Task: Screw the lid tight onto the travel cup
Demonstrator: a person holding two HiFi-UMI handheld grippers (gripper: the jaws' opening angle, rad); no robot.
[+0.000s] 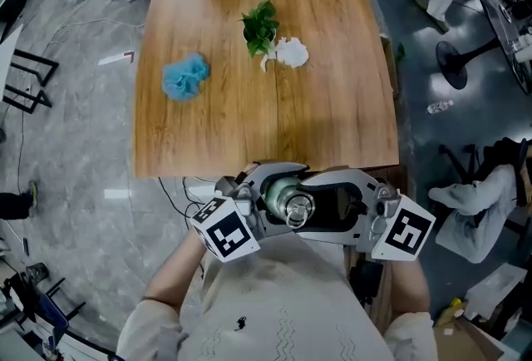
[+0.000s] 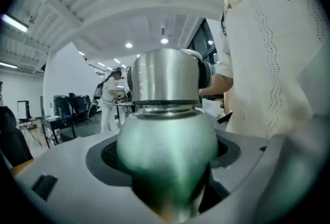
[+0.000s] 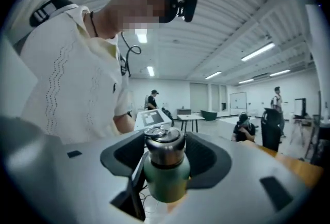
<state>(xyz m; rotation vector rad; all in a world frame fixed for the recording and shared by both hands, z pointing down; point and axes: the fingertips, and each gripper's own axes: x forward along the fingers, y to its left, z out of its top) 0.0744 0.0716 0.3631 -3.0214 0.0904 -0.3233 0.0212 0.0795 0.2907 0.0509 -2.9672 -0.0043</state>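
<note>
The travel cup [image 1: 281, 193] has a green body and a steel lid [image 1: 298, 208]. It is held close to the person's chest, below the near edge of the table [image 1: 332, 118]. My left gripper [image 1: 278, 200] is shut on the green body [image 2: 167, 150], which fills the space between its pads, with the lid [image 2: 165, 76] above. My right gripper [image 1: 322, 205] faces the cup from the right. In the right gripper view its dark pads [image 3: 211, 161] stand open on either side of the cup [image 3: 165, 179] and lid [image 3: 164, 144], with gaps showing.
On the wooden table lie a blue fluffy ball [image 1: 184, 76], a small green plant [image 1: 261, 25] and a white object [image 1: 291, 53] beside it. Chairs, bags and cables crowd the floor [image 1: 75, 143] on both sides. Other people stand in the room [image 3: 151, 99].
</note>
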